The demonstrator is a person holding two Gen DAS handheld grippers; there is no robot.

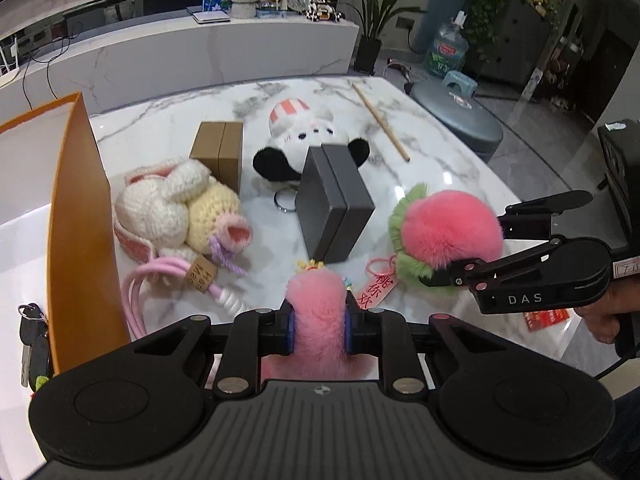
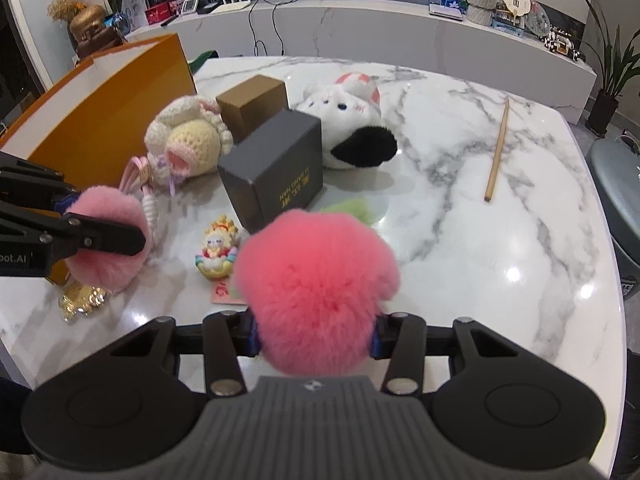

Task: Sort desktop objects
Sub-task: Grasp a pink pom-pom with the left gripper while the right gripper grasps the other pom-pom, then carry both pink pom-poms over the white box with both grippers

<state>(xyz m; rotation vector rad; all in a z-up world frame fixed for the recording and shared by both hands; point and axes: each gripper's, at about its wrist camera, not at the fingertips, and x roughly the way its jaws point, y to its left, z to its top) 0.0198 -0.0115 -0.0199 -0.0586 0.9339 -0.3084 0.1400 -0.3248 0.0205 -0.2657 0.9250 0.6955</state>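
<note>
1. The left gripper [image 1: 319, 330] is squeezed tight on a pale pink fluffy ball [image 1: 316, 300]. The ball sits at 6 o'clock in the left wrist view, right between the pads.
2. The right gripper [image 2: 316, 334] is squeezed on a bright pink fluffy peach [image 2: 316, 280] with green fuzz, at 6 o'clock in the right wrist view.
3. Fluff squashes easily, so I think both grips should stay firm and the hands should move slowly.
4. A little gold charm [image 2: 80, 300] hangs under the pale ball. Lift high enough so it does not drag on the desk [image 2: 500, 248].
5. A small toy figure [image 2: 216, 252] stands just past the grippers. Do not bump it.
6. The grey box [image 2: 276, 172] sits near the middle, at 12 o'clock.
7. The orange box [image 2: 104, 120] stands at 10 o'clock. It looks like a good place to drop the soft toys; I am guessing.
8. Farther back lie the knitted bunny [image 1: 180, 208], the brown box [image 1: 218, 152] and the panda plush [image 1: 308, 136].
9. A wooden stick [image 2: 496, 152] lies at 2 o'clock, well apart.
</note>
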